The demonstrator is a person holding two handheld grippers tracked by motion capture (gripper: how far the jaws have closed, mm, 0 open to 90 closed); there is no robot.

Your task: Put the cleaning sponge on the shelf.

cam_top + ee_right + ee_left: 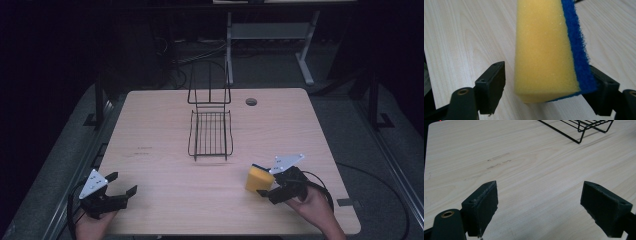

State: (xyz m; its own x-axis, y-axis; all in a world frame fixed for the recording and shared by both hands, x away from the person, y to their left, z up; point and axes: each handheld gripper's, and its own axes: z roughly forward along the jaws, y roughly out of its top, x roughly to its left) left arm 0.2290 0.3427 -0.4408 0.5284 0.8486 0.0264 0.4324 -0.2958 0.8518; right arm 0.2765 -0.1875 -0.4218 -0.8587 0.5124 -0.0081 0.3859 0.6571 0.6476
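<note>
A yellow sponge [259,179] with a blue scouring side stands on edge near the table's front right. My right gripper [268,188] surrounds it. In the right gripper view the sponge [544,50] rests its blue side against the right jaw, while a narrow gap separates its yellow face from the left jaw, so the right gripper [547,72] stands open around it. My left gripper [122,183] is at the front left, open, with bare wood between its fingers [484,202]. The left gripper [540,187] points toward a black wire rack [584,127].
The black wire rack [211,132] sits at the middle of the wooden table [165,125], its tall back frame toward the far edge. A round cable hole [251,101] lies at the back right. Dark floor and desk legs surround the table.
</note>
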